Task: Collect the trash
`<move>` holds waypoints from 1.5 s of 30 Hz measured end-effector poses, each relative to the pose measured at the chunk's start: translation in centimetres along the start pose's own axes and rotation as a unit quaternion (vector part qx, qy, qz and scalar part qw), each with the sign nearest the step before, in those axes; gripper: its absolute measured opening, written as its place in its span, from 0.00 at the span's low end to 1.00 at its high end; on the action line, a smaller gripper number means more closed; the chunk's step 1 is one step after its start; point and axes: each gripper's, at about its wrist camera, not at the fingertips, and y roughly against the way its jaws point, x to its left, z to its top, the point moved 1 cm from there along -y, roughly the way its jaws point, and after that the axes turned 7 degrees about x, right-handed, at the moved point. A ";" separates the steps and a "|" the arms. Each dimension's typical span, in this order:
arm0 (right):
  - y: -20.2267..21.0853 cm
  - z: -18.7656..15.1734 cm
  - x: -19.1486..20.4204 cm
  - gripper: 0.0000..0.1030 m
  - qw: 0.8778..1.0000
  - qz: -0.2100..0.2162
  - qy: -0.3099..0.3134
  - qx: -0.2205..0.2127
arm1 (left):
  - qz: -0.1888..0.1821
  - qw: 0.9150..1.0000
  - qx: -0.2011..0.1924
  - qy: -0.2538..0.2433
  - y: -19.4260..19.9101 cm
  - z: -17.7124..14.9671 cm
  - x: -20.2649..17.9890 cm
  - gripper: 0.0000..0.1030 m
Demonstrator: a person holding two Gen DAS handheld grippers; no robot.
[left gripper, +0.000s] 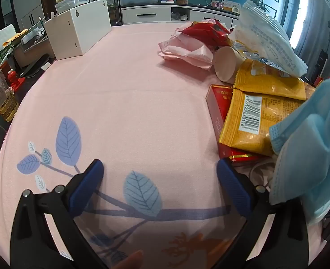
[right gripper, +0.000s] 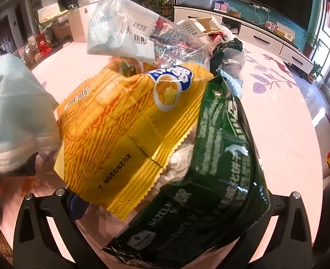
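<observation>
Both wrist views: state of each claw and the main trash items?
Left claw: open, empty, over the pink tablecloth.
Right claw: hidden by wrappers; cannot tell.
Beige paper cup: tipped on its side.
Yellow foil snack wrapper: torn open.
Light blue face mask: crumpled.

Left wrist view looks low across the pink tablecloth; right wrist view sits close against the trash pile, both sharing the blue face mask

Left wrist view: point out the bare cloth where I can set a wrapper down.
Free: the pink tablecloth between the white box and the trash pile, down to the open left gripper. Crowded: the right side, with paper cup, yellow wrapper, red box and blue mask.
</observation>
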 end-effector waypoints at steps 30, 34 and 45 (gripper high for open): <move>0.0 0.0 0.2 0.98 1.000 -0.001 -0.002 0.000 | -0.071 0.997 0.027 -0.002 1.8 0.8 1.1 0.97; 0.3 -0.2 0.4 0.98 1.000 -0.005 -0.010 0.001 | -0.087 0.996 0.007 -0.002 3.7 0.3 0.8 0.97; 6.7 -0.6 -0.8 0.98 0.999 -0.003 -0.043 -0.014 | -0.131 0.991 -0.014 0.004 7.0 0.2 -0.2 0.97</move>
